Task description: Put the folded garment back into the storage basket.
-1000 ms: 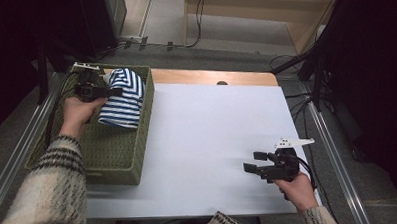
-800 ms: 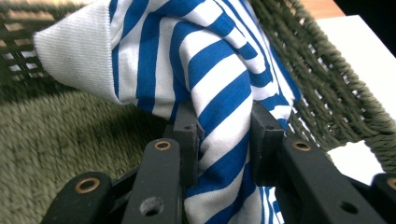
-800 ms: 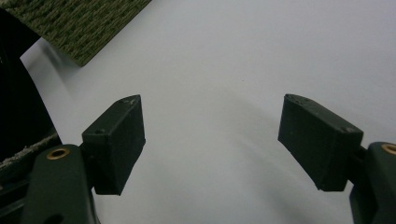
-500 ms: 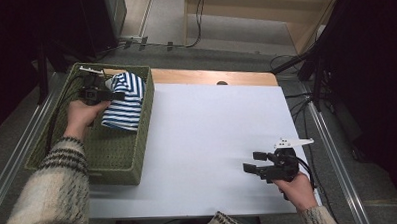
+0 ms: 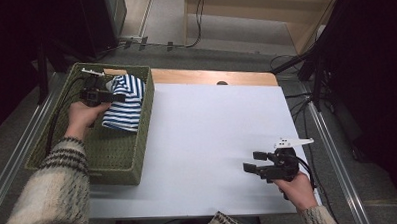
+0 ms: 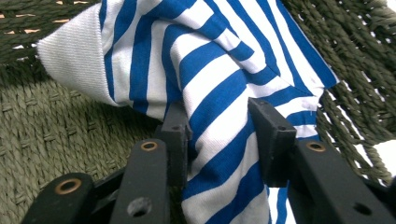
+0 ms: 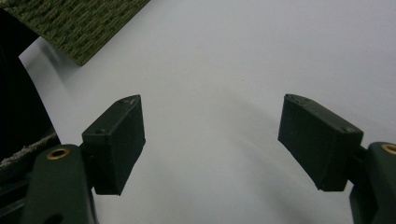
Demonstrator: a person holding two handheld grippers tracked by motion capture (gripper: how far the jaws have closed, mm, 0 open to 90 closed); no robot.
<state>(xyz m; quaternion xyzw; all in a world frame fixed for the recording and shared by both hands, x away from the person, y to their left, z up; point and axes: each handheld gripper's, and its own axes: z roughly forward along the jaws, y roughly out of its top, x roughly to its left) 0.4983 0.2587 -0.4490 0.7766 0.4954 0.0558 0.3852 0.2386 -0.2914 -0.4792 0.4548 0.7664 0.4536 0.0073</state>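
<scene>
The blue-and-white striped cloth (image 5: 125, 102) lies bunched in the far right corner of the green woven basket (image 5: 115, 160), its lower folds hidden behind the basket wall. The left tongs (image 6: 224, 135) have just been opening; cloth still sits between the jaws, whether pressed or loose I cannot tell. The right tongs (image 5: 252, 161) hover released, well apart, over the bare white worktop (image 5: 207, 126), which offers broad free room. No writing is legible.

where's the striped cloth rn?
High view, left side: the blue-and-white striped cloth lies in the green woven basket, against its right wall, between the left tool's jaws.
</scene>
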